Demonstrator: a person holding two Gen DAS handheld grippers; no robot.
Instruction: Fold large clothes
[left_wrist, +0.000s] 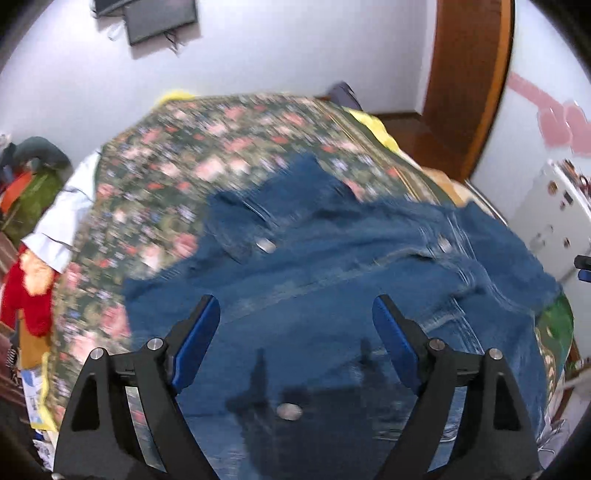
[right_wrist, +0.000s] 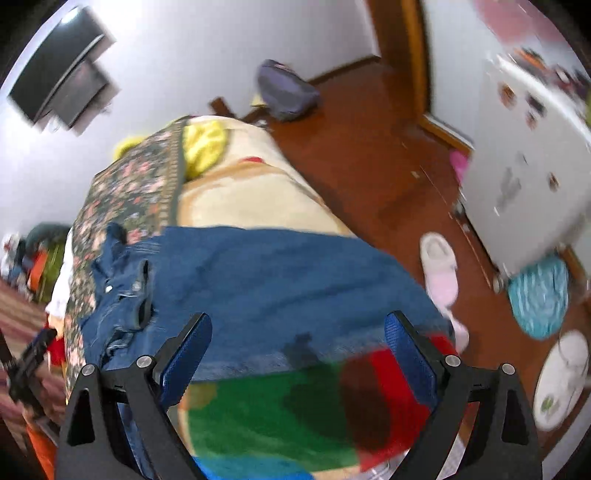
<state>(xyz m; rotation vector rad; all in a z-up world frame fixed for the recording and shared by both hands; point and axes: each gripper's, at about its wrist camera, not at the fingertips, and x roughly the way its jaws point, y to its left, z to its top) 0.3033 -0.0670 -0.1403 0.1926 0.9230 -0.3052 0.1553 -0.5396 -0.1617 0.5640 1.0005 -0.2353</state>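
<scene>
A blue denim jacket with metal buttons lies spread on the floral bedspread. My left gripper is open and empty, hovering just above the jacket's near part. In the right wrist view the jacket lies across the bed, its collar end at the left. My right gripper is open and empty above the jacket's near edge, over a green and red blanket. The left gripper shows at the left edge of that view. Both views are motion-blurred.
White and red clothes hang off the bed's left side. A cream blanket and yellow cloth cover the bed's right side. On the wooden floor lie a slipper, a grey bag, a teal bundle. A white fridge stands at the right.
</scene>
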